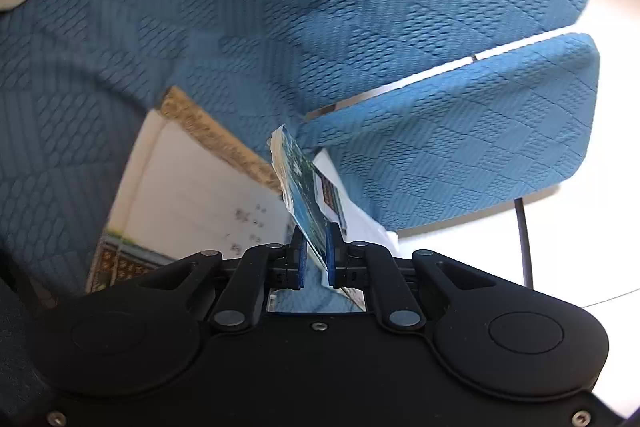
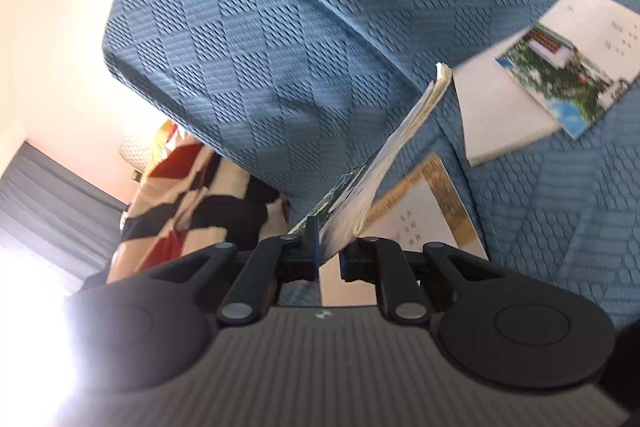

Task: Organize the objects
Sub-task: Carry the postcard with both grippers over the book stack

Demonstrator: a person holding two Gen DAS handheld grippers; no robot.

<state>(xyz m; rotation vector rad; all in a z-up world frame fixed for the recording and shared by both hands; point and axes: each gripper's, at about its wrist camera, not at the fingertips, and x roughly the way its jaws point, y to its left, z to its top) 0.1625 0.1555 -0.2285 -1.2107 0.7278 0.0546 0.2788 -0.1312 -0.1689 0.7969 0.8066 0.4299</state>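
Blue quilted sofa fabric [image 1: 280, 7] fills both views. Left gripper [image 1: 316, 259] pinches a thin photo booklet [image 1: 300, 183]; right gripper [image 2: 328, 251] clamps another booklet [image 2: 384, 155]. Two more books [image 2: 532, 75] lie on the cushion, their printed characters too blurred to read.

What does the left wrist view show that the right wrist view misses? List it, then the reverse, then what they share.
Only the left wrist view: the white floor and a dark chair leg. Only the right wrist view: a checked blanket and a white booklet with a garden photo lying on the cushion. Both: blue textured sofa fabric, a gold-bordered booklet, and each gripper shut on a thin picture booklet.
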